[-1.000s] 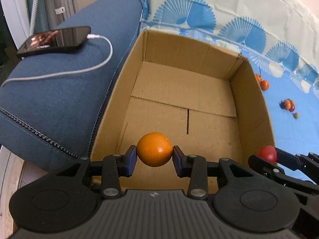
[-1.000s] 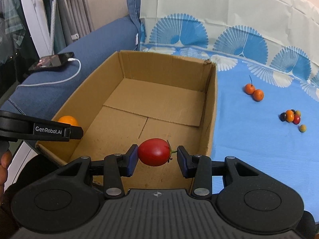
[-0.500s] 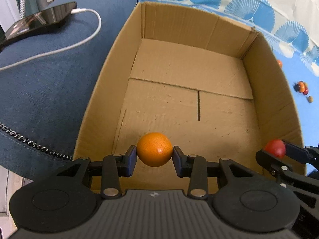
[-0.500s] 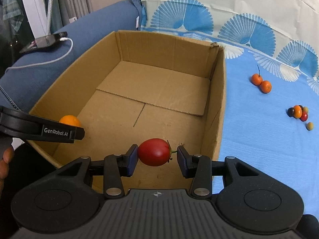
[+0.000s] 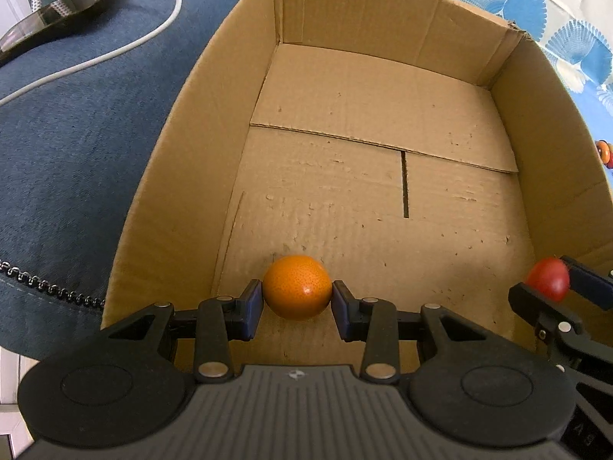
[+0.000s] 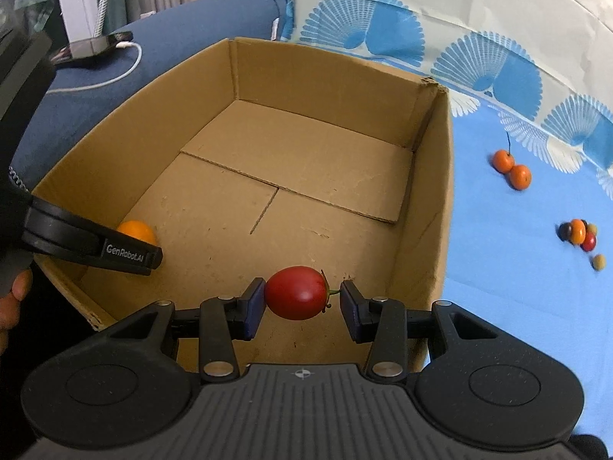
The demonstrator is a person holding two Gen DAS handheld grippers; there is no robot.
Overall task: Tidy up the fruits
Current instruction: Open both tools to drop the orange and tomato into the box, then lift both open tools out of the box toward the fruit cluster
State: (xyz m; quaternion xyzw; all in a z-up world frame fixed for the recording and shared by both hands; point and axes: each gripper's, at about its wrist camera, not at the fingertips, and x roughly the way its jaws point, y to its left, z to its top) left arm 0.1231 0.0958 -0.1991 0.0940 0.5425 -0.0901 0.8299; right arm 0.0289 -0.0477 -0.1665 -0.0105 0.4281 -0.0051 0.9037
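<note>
My left gripper (image 5: 298, 303) is shut on an orange (image 5: 297, 286) and holds it inside the open cardboard box (image 5: 367, 176), low over the floor near the front left wall. My right gripper (image 6: 302, 303) is shut on a red tomato (image 6: 297, 292) with a green stem, inside the same box (image 6: 291, 176) near the front right wall. In the left wrist view the tomato (image 5: 548, 279) shows at the right. In the right wrist view the orange (image 6: 136, 231) shows at the left, behind the left gripper's finger.
Two stemmed oranges (image 6: 511, 168) and a cluster of small fruits (image 6: 580, 234) lie on the blue cloth right of the box. A phone (image 5: 65, 15) with a white cable (image 5: 115, 53) lies on the blue cushion to the left.
Both grippers have moved forward and down over the box's front edge into the box, each still holding its fruit.
</note>
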